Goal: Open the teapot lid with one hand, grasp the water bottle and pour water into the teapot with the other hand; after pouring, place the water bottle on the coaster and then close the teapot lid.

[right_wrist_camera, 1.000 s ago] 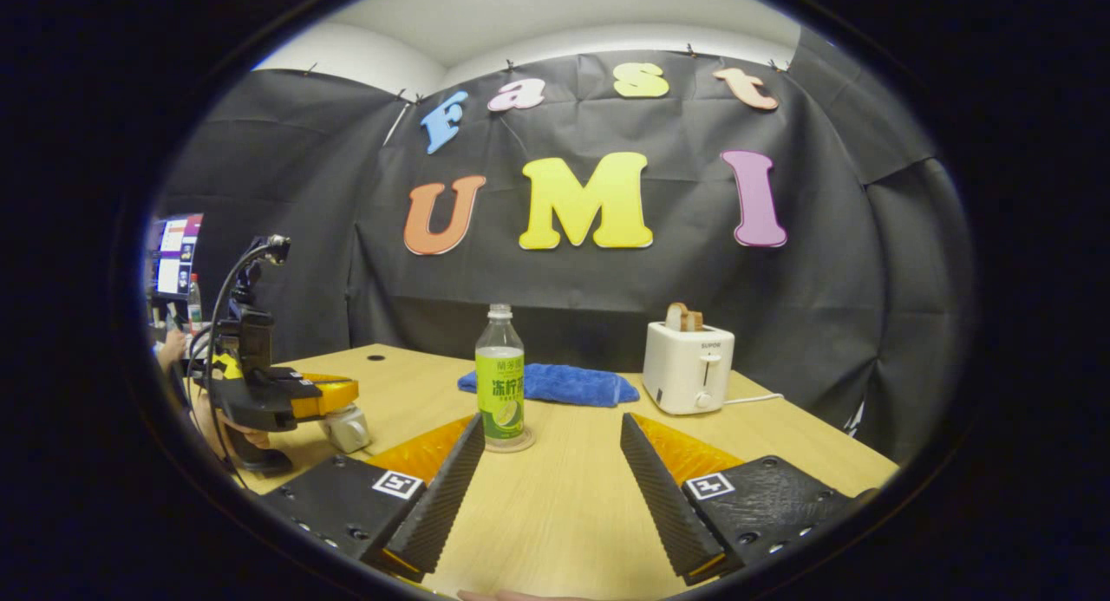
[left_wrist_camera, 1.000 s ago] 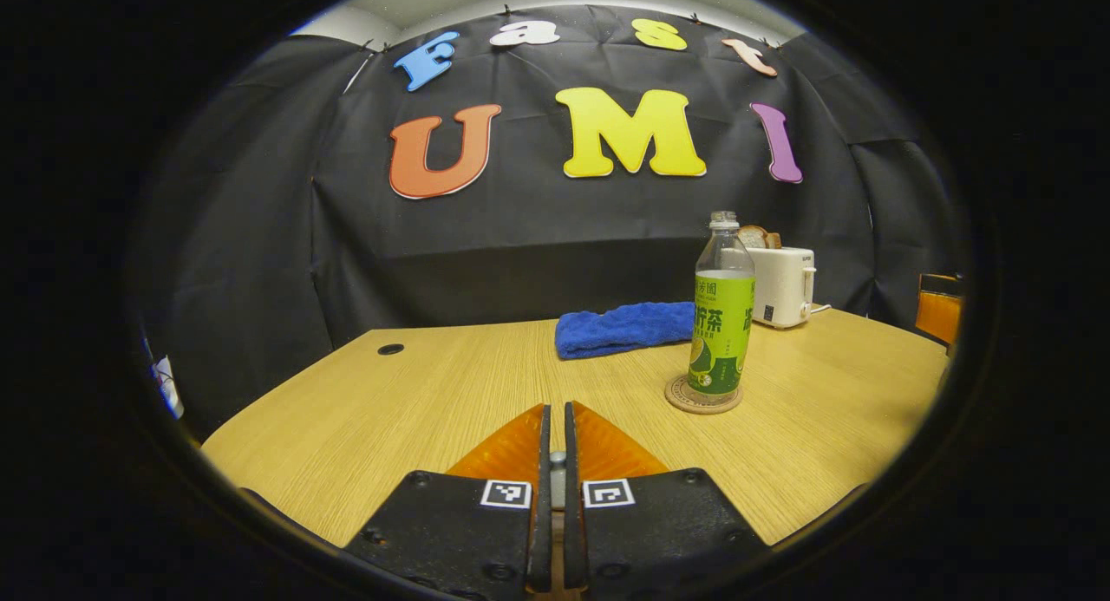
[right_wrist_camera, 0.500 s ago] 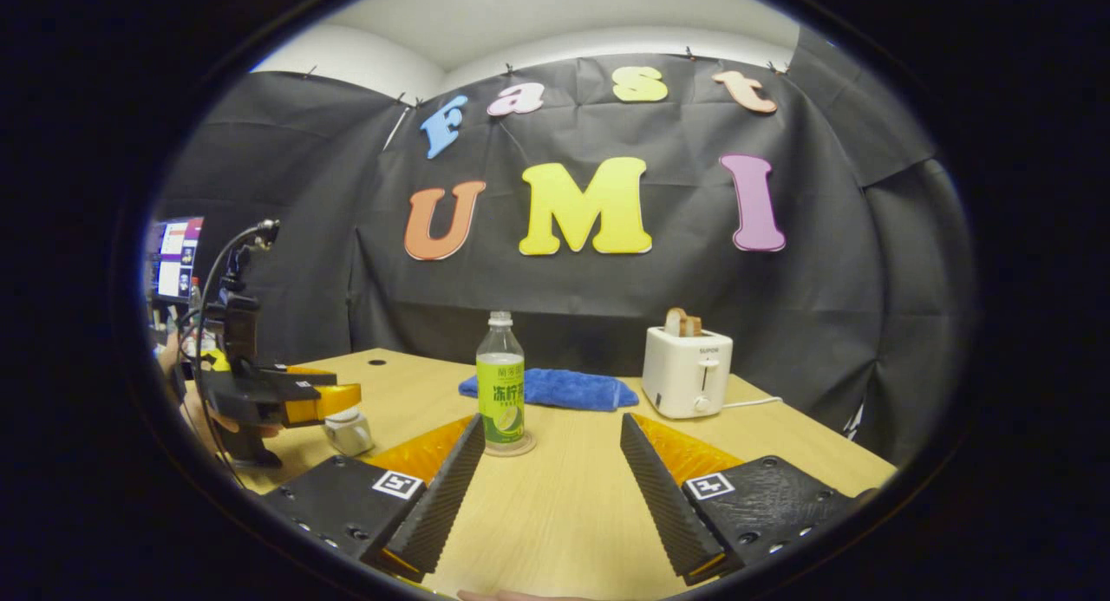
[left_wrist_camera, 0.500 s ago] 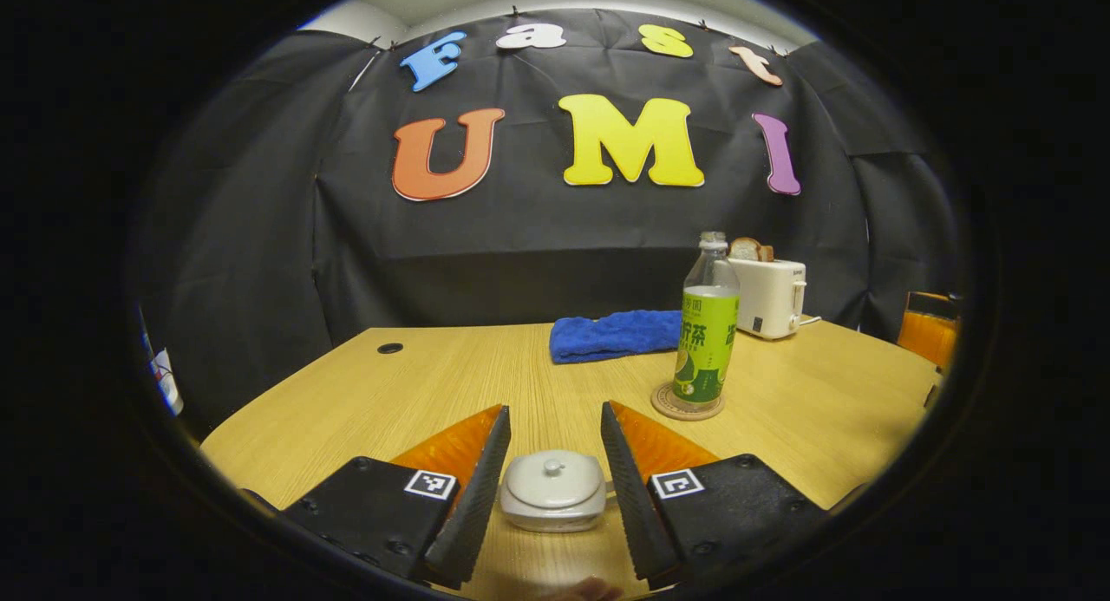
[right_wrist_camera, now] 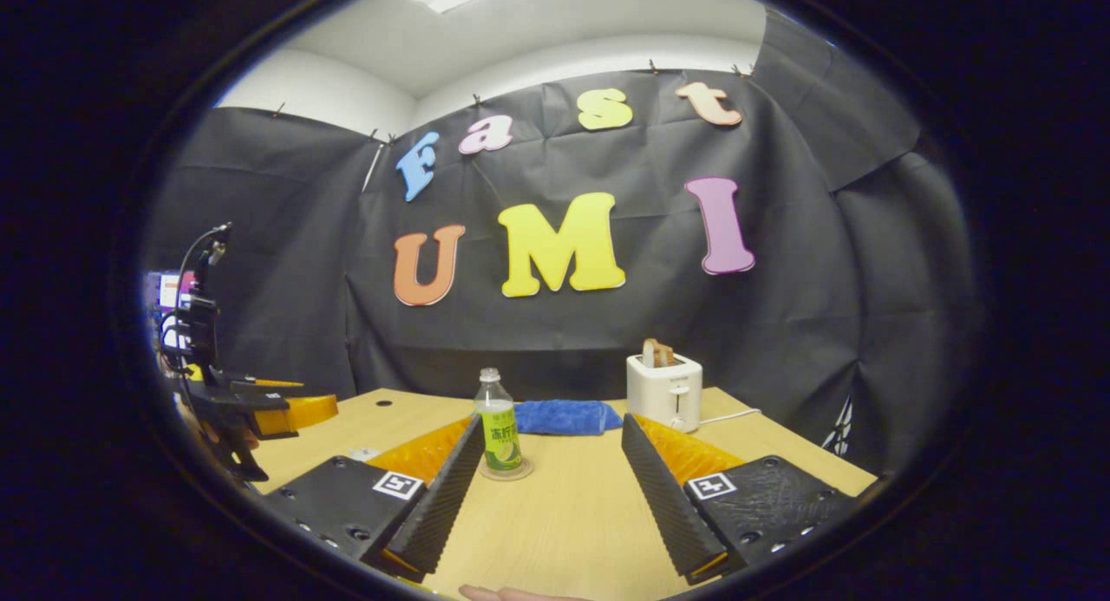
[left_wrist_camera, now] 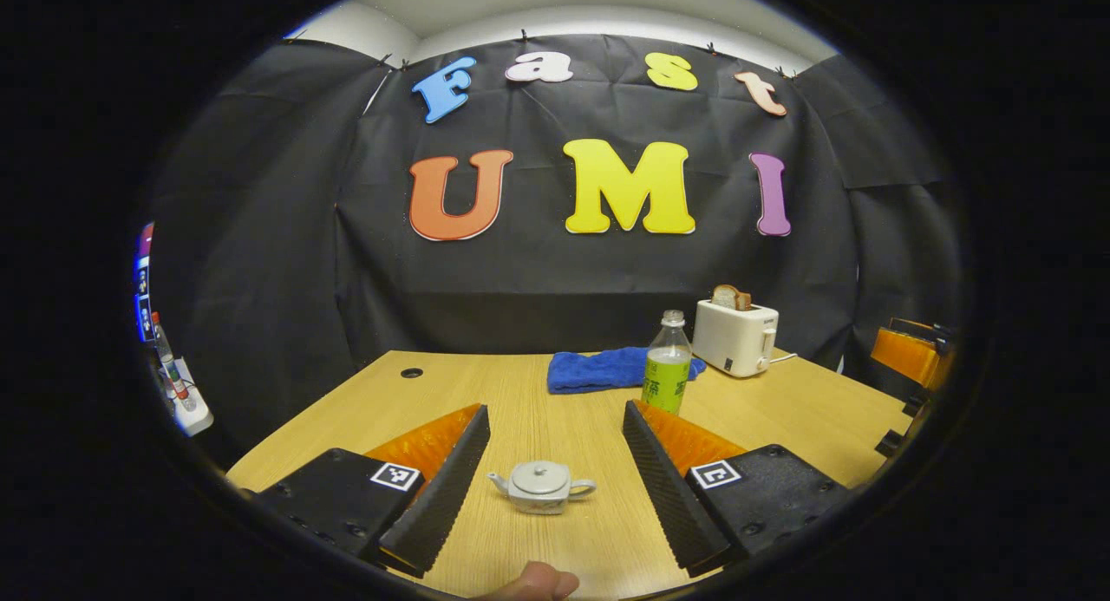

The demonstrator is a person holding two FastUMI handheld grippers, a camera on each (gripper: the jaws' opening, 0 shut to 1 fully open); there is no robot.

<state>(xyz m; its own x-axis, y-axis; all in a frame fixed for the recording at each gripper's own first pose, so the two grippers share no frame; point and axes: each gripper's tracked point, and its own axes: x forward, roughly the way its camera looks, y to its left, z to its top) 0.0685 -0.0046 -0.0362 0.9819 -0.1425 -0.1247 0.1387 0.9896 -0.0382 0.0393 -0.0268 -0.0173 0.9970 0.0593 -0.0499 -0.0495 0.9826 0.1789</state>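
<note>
A: Where are the task things sitting now?

B: The small teapot is resting on the table, lid on, between and just ahead of the left gripper's widely spread fingers, which are holding nothing. The water bottle is standing on its coaster, ahead of the right gripper and toward its left finger; that gripper is also gaping wide and carrying nothing.

A: So, judging by that, the job is looking finished?

B: I'm thinking so. Both grippers should be retreating straight back, staying clear of pot and bottle.

A: Anything unclear?

B: The water level inside the teapot is hidden, and the bottle's foot is being covered by the left gripper's right finger. A blue towel and a toaster are sitting farther ahead.
</note>
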